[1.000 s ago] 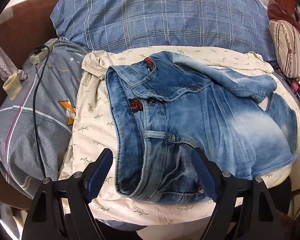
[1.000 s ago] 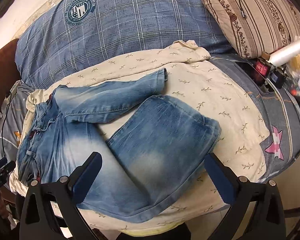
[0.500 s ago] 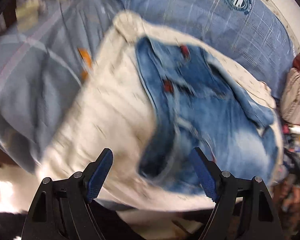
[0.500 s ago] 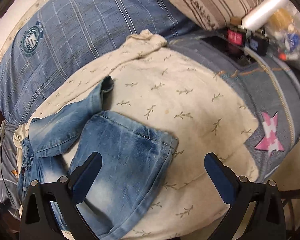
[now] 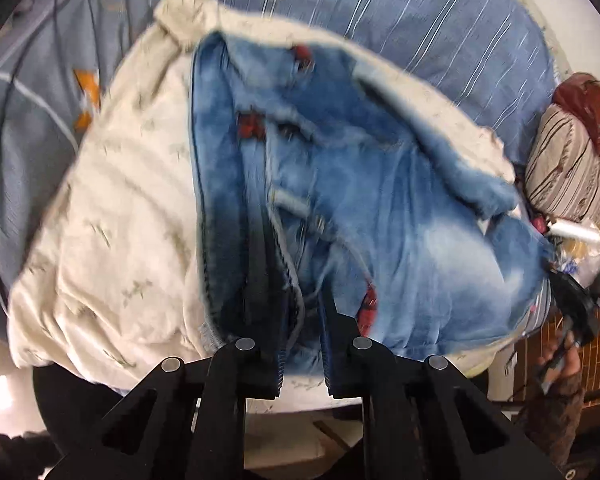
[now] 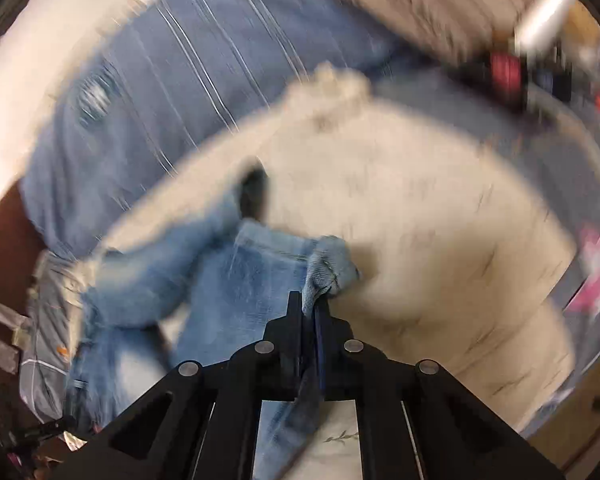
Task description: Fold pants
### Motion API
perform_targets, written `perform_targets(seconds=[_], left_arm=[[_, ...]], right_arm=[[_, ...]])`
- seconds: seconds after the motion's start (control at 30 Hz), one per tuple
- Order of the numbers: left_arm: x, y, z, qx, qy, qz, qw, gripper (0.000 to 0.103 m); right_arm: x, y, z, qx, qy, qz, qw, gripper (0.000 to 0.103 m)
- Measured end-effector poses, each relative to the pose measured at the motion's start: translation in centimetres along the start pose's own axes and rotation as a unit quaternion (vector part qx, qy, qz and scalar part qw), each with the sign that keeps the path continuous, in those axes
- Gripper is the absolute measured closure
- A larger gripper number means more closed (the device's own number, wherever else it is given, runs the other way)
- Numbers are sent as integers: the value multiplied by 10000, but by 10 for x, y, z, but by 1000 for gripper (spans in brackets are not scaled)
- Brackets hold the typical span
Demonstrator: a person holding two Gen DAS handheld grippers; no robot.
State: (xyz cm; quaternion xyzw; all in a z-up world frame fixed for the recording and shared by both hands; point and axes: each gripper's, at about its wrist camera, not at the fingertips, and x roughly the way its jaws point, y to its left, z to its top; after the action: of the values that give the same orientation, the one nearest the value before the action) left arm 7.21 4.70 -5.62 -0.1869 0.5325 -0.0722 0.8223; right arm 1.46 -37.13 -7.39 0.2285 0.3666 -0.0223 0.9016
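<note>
Faded blue jeans (image 5: 360, 200) lie crumpled on a cream leaf-print sheet (image 5: 120, 220). The waistband end is nearest in the left wrist view. My left gripper (image 5: 300, 312) is closing its jaws, and a fold of the waistband (image 5: 288, 292) is pinched between its fingers. In the blurred right wrist view the legs of the jeans (image 6: 228, 280) stretch away to the left. My right gripper (image 6: 307, 304) is shut on the bunched hem (image 6: 328, 264) of the nearer leg, with denim hanging down between the fingers.
A blue checked quilt (image 5: 380, 12) lies behind the sheet, grey bedding (image 5: 32, 100) to its left and a striped pillow (image 5: 568, 168) to the right. Clutter and a white roll (image 6: 544, 12) sit at the far right. The bed edge runs just below both grippers.
Both grippers stood wide open above the jeans. Now they have dropped onto the denim and closed, the left on the waistband and the right on the leg hem. Both views have tilted.
</note>
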Motion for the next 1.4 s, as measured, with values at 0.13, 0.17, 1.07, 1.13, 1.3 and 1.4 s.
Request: perform_targets(seconds=[0.13, 0.17, 1.07, 1.13, 1.3, 1.4], left_arm=[[18, 2, -1, -55, 163, 193, 9997, 90], [28, 4, -4, -102, 342, 271, 9990, 90], [75, 13, 40, -261, 863, -809, 9926, 58], [64, -2, 39, 144, 671, -541, 9962, 67], [71, -11, 37, 301, 629, -193, 9974, 76], [90, -2, 31, 168, 924, 85, 9955, 79]], right_arm=[[-44, -22, 11, -27, -560, -369, 9977, 99], [-42, -35, 7, 109, -490, -518, 9974, 99], [62, -33, 32, -433, 675, -467, 9957, 46], [57, -20, 32, -920, 648, -664, 9914, 99], [23, -25, 58, -709, -177, -1011, 9922, 103], [40, -64, 63, -11, 193, -1256, 9919, 103]])
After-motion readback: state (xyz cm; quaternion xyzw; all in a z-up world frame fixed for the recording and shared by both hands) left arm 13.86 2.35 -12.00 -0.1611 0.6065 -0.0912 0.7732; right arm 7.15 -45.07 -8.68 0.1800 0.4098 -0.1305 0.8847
